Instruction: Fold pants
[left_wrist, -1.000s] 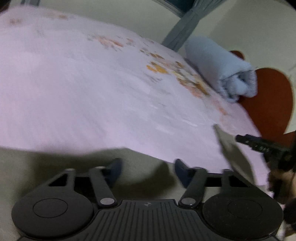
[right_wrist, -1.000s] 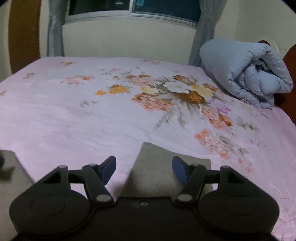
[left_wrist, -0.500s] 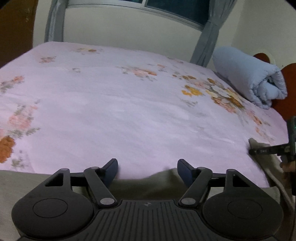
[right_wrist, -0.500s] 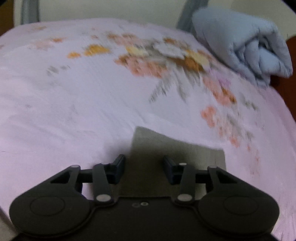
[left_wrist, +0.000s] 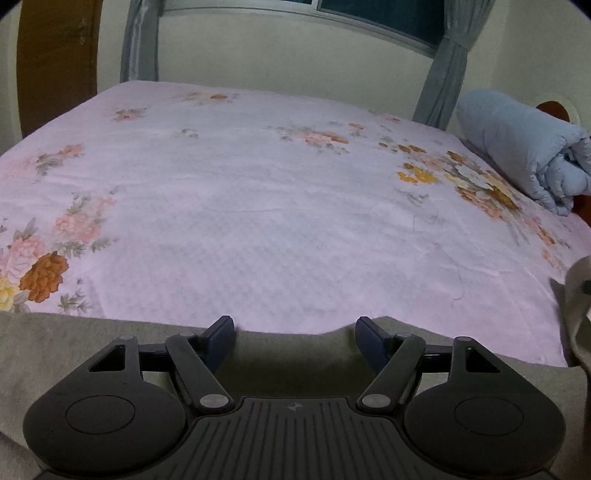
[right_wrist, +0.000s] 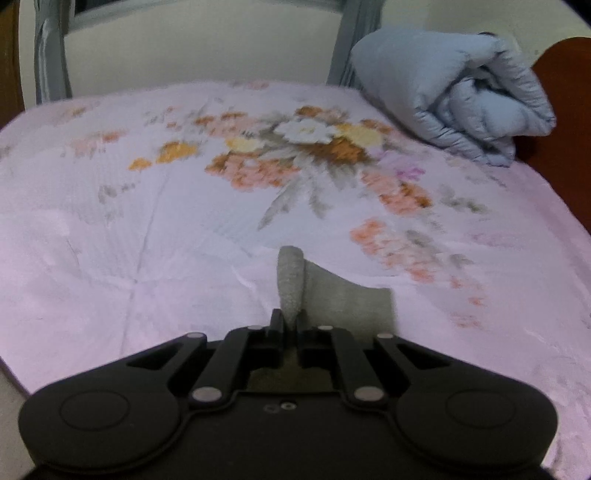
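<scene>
While right claw (right_wrist: 290, 325) pinches pants (right_wrist: 291, 280), rolled quilt (right_wrist: 454, 92) sits well apart.

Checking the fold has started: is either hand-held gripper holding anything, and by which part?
The right hand-held gripper is shut on the pants, pinching an upturned edge. The left hand-held gripper is open, holding nothing.

No readable text or numbers; a small round emblem on the left gripper (left_wrist: 295, 334) body is perhaps a logo.
</scene>
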